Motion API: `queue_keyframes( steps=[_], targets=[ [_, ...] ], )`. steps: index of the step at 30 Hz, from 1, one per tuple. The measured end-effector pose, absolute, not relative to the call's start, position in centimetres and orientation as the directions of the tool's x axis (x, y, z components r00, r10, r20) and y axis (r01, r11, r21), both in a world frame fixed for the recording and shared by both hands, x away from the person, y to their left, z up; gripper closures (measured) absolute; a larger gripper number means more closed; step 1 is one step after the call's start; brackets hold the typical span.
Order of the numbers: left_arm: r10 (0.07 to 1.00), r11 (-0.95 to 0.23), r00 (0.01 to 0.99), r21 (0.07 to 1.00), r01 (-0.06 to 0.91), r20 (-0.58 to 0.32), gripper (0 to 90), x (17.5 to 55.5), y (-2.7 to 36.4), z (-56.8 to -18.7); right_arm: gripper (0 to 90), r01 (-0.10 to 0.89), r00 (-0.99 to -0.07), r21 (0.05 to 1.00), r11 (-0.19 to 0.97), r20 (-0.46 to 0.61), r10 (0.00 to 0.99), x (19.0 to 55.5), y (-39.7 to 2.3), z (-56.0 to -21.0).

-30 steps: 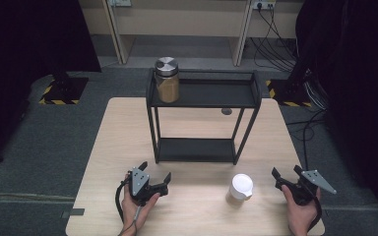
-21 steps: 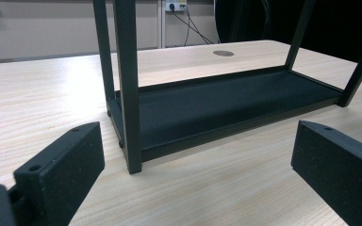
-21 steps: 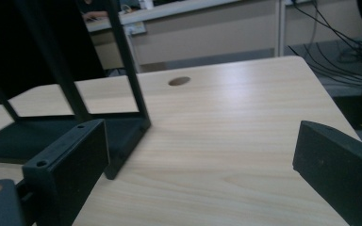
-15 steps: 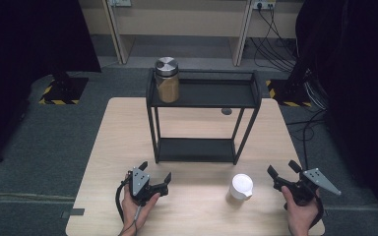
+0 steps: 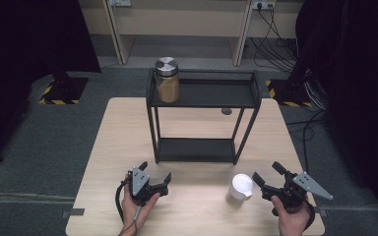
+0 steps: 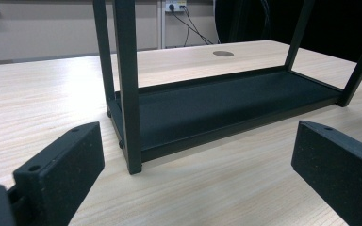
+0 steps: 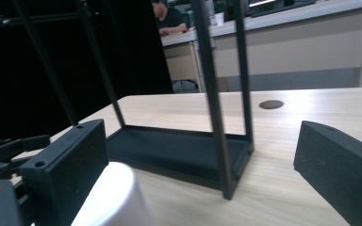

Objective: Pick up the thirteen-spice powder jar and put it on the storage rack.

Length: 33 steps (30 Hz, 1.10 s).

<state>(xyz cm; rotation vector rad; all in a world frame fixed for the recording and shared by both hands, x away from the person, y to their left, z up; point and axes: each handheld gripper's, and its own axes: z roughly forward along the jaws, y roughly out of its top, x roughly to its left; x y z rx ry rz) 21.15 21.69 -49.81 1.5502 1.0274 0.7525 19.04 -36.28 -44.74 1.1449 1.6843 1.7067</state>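
Cup (image 5: 240,186), white and round, stands upright near the bench (image 5: 128,132) front edge. Right gripper (image 5: 268,175) jaws spread just beside it; left gripper (image 5: 154,172) jaws spread too.

Pale wood-grain table (image 5: 118,147), smooth with a soft sheen where the light catches it in the left gripper view. The rack (image 5: 204,96) is matt black metal, thin square posts, its lower shelf (image 6: 226,101) a dull, faintly textured black. Up on the top shelf, the jar (image 5: 167,81) looks clear and glossy, capped with a brushed metal lid (image 5: 167,64). White cup (image 5: 241,187) near the table's front edge: smooth, slightly shiny. Gripper pads (image 6: 61,165): black, matt, grainy.
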Motion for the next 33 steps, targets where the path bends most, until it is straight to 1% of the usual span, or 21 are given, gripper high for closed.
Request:
queue_keyframes(
  steps=[6,11,15,21,28,33],
  targets=[
    [0.902,-0.049,0.429,0.974,0.222,-0.053,2.3,21.2,21.7,-49.8,3.7,0.197,-0.579,0.975,-0.108,0.204,0.789,18.8,-35.6,-44.6],
    [0.902,-0.05,0.429,0.974,0.22,-0.051,2.3,21.1,21.7,-49.8,3.5,0.183,-0.617,0.981,-0.063,0.165,0.769,18.8,-35.0,-44.5],
    [0.901,-0.049,0.43,0.974,0.221,-0.052,2.2,21.2,21.7,-49.8,3.5,0.176,-0.641,0.984,-0.001,0.115,0.759,19.0,-34.1,-44.6],
    [0.901,-0.05,0.431,0.974,0.22,-0.051,2.2,21.2,21.7,-49.8,3.5,0.149,-0.63,0.985,0.093,0.022,0.777,18.2,-32.1,-44.7],
    [0.901,-0.052,0.432,0.974,0.22,-0.049,2.3,21.2,21.7,-49.8,3.8,0.182,-0.63,0.977,0.115,0.026,0.776,18.4,-31.4,-45.1],
    [0.901,-0.052,0.431,0.974,0.22,-0.049,2.2,21.2,21.7,-49.8,4.1,0.206,-0.643,0.967,0.152,0.017,0.765,18.9,-31.0,-45.3]
  ],
)
